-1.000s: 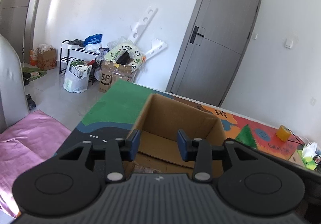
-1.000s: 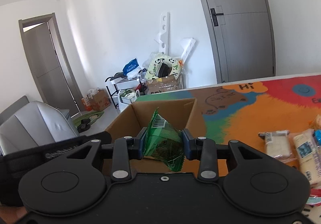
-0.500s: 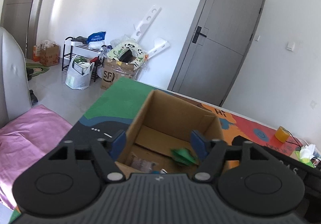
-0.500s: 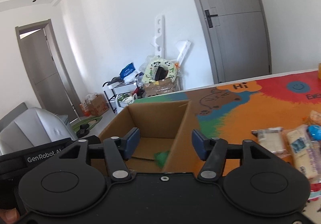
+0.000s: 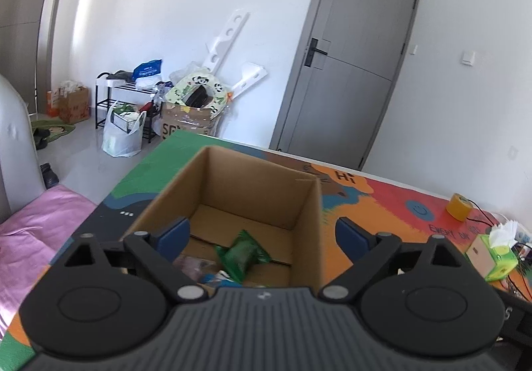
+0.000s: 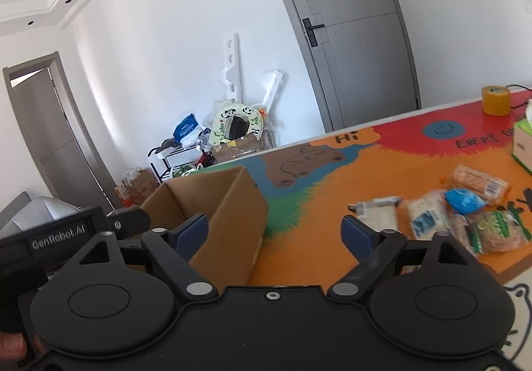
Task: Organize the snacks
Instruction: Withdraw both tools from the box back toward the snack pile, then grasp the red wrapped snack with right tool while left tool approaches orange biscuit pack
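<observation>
Both claws, left claw [image 5: 262,234] and right claw [image 6: 275,231], are opening and hold nothing; the green packet [image 5: 242,254] lies in the cardboard box [image 5: 229,185]. Next, I think, fetch the snack packets [image 6: 442,214] on the table [image 6: 332,204].

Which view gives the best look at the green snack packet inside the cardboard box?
The left wrist view: it looks down into the cardboard box and shows the green snack packet lying on the bottom. The right wrist view shows only the box's walls, not the packet.

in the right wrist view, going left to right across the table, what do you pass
cardboard box → white snack packet → blue wrapped snack → yellow tape roll → green tissue box
</observation>
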`<state>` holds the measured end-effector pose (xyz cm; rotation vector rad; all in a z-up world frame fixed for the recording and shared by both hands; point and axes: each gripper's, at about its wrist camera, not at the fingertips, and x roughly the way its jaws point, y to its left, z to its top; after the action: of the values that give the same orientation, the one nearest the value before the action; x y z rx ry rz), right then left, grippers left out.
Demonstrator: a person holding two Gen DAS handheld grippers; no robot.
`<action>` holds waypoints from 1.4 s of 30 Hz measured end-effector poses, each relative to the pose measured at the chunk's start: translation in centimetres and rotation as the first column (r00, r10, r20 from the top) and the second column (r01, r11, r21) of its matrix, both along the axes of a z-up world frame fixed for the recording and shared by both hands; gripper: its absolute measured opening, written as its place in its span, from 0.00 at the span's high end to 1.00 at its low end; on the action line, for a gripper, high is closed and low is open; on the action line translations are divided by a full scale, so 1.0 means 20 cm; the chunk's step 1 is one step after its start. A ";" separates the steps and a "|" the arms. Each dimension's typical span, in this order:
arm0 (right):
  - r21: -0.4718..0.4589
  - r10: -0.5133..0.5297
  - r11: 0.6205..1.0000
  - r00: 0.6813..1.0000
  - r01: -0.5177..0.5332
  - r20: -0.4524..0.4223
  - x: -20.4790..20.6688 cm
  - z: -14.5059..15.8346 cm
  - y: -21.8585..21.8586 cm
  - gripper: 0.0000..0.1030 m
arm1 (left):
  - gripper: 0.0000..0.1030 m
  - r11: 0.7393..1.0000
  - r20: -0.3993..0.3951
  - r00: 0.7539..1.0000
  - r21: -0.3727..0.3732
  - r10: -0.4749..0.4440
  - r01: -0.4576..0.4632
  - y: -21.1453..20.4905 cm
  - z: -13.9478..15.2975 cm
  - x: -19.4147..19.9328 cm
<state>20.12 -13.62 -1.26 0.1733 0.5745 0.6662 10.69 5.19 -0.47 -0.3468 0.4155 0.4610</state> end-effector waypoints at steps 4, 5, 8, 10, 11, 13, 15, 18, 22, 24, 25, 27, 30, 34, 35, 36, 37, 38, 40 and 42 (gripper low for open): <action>0.002 -0.039 0.999 0.999 0.039 0.002 0.01 0.00 -0.10 0.05 | 0.08 0.999 -0.004 0.999 0.004 -0.033 0.033 -0.08 0.01 0.03; 0.005 -0.046 0.999 0.999 0.046 -0.001 0.01 0.00 -0.12 0.04 | 0.08 0.999 -0.005 0.999 0.007 -0.042 0.042 -0.10 0.01 0.04; 0.023 -0.066 0.998 0.998 0.067 -0.015 0.03 -0.01 -0.19 0.03 | 0.08 0.997 -0.003 0.997 0.020 -0.071 0.071 -0.17 0.01 0.05; 0.025 -0.076 0.997 0.997 0.076 -0.016 0.03 -0.02 -0.23 0.03 | 0.08 0.996 0.003 0.996 0.022 -0.088 0.088 -0.21 0.02 0.05; 0.027 -0.081 0.996 0.997 0.082 -0.014 0.03 -0.02 -0.25 0.03 | 0.08 0.996 0.005 0.996 0.023 -0.090 0.090 -0.23 0.02 0.06; 0.029 -0.095 0.995 0.995 0.095 -0.012 0.03 -0.03 -0.30 0.01 | 0.07 0.993 0.011 0.994 0.028 -0.112 0.111 -0.27 0.03 0.07; 0.018 -0.106 0.994 0.994 0.106 -0.008 0.03 -0.03 -0.35 0.01 | 0.07 0.990 0.017 0.991 0.036 -0.136 0.135 -0.31 0.03 0.08; 0.010 -0.126 0.992 0.992 0.126 -0.004 0.03 -0.05 -0.42 0.01 | 0.06 0.989 0.002 0.990 0.041 -0.144 0.144 -0.36 0.01 0.12; 0.004 -0.164 0.987 0.987 0.164 -0.002 0.05 -0.06 -0.52 0.01 | 0.06 0.986 0.006 0.987 0.029 -0.162 0.162 -0.41 -0.01 0.16; -0.001 -0.181 0.984 0.984 0.181 0.002 0.06 -0.06 -0.56 0.01 | 0.06 0.984 -0.003 0.985 0.032 -0.173 0.173 -0.43 -0.03 0.18; -0.004 -0.191 0.982 0.982 0.191 0.001 0.07 -0.07 -0.58 0.01 | 0.06 0.982 -0.006 0.983 0.029 -0.185 0.185 -0.44 -0.04 0.20; -0.011 -0.206 0.978 0.978 0.206 -0.004 0.09 -0.08 -0.62 0.01 | 0.06 0.979 -0.008 0.980 0.022 -0.201 0.201 -0.46 -0.06 0.21; -0.027 -0.227 0.974 0.974 0.226 -0.019 0.11 -0.12 -0.65 0.02 | 0.07 0.976 -0.011 0.977 0.011 -0.215 0.215 -0.47 -0.09 0.24; -0.050 -0.224 0.974 0.974 0.222 -0.042 0.13 -0.17 -0.67 0.06 | 0.08 0.969 -0.013 0.969 -0.007 -0.246 0.246 -0.49 -0.13 0.26; -0.053 -0.224 0.974 0.973 0.221 -0.050 0.13 -0.18 -0.67 0.08 | 0.09 0.968 -0.024 0.967 -0.008 -0.252 0.252 -0.50 -0.14 0.28; -0.054 -0.223 0.974 0.973 0.220 -0.057 0.14 -0.19 -0.67 0.09 | 0.09 0.966 -0.034 0.965 -0.013 -0.259 0.258 -0.50 -0.16 0.29; -0.055 -0.222 0.974 0.973 0.219 -0.065 0.14 -0.20 -0.67 0.09 | 0.10 0.964 -0.038 0.964 -0.019 -0.264 0.264 -0.50 -0.17 0.29; -0.058 -0.220 0.975 0.973 0.216 -0.070 0.15 -0.21 -0.67 0.11 | 0.12 0.964 -0.043 0.963 -0.022 -0.267 0.266 -0.51 -0.19 0.29; -0.066 -0.212 0.976 0.974 0.207 -0.085 0.15 -0.24 -0.65 0.15 | 0.16 0.962 -0.065 0.960 -0.026 -0.273 0.272 -0.50 -0.22 0.30; -0.071 -0.207 0.977 0.973 0.200 -0.101 0.16 -0.27 -0.63 0.15 | 0.20 0.962 -0.080 0.959 -0.047 -0.272 0.269 -0.49 -0.25 0.31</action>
<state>23.29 -26.31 -6.56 0.2099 0.6698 0.4418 16.93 -4.60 -5.54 -0.2994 0.5472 0.2019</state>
